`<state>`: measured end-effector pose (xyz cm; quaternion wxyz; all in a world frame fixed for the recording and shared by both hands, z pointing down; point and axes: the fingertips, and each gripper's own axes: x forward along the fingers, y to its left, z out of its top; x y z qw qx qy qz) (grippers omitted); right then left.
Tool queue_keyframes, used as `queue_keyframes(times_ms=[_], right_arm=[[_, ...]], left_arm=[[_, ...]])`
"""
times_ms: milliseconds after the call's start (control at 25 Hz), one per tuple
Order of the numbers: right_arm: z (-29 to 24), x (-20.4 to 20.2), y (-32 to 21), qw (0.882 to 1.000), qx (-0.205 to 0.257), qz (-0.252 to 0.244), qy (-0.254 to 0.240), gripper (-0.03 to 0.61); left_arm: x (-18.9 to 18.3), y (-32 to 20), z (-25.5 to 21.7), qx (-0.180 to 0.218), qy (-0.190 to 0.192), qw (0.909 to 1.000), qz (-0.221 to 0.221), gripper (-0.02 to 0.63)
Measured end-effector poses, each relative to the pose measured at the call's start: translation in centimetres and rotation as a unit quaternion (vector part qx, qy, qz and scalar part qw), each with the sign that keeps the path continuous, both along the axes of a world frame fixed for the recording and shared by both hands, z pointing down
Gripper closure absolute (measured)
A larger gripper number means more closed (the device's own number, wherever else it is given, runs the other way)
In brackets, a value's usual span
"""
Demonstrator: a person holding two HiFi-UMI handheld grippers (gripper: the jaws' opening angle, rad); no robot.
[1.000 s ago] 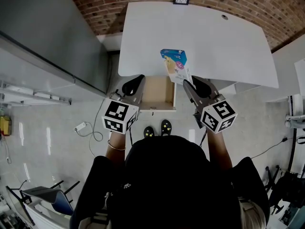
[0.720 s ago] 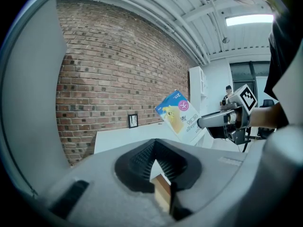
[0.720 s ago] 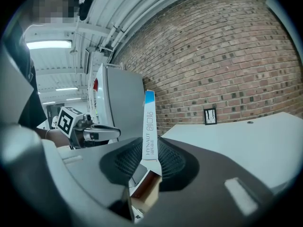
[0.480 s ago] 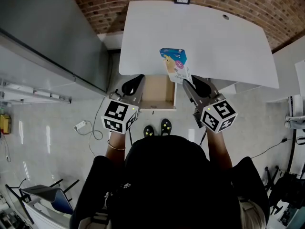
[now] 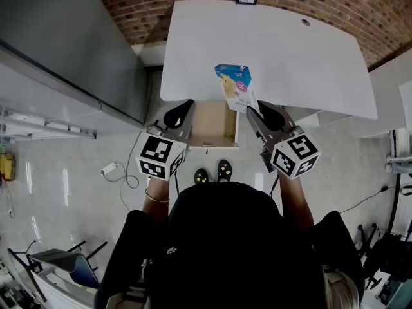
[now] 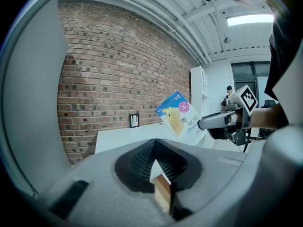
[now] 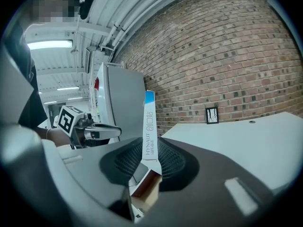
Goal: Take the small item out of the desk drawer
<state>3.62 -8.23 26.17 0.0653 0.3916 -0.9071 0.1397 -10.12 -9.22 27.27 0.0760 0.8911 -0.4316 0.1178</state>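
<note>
The right gripper (image 7: 147, 161) pinches the near end of a flat blue-and-white box (image 5: 236, 86). The box is out of the drawer (image 5: 213, 125) and held tilted above the near edge of the white worktop (image 5: 296, 56), just past the drawer's far right corner. The drawer stands pulled open under that edge, its wooden inside showing bare. The left gripper (image 5: 187, 104) hangs at the drawer's left side, jaws pressed together with nothing in them. A brick wall (image 6: 109, 65) runs behind the worktop.
</note>
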Motion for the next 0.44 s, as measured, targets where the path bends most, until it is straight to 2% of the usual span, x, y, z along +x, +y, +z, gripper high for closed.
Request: queue_keyframes(times_ms=[440], right_arm=[[-0.03, 0.08, -0.17, 1.0, 0.001, -0.002, 0.0, 0.472]], left_arm=[[0.13, -0.35, -0.18, 0.003, 0.0, 1.0, 0.0, 0.617]])
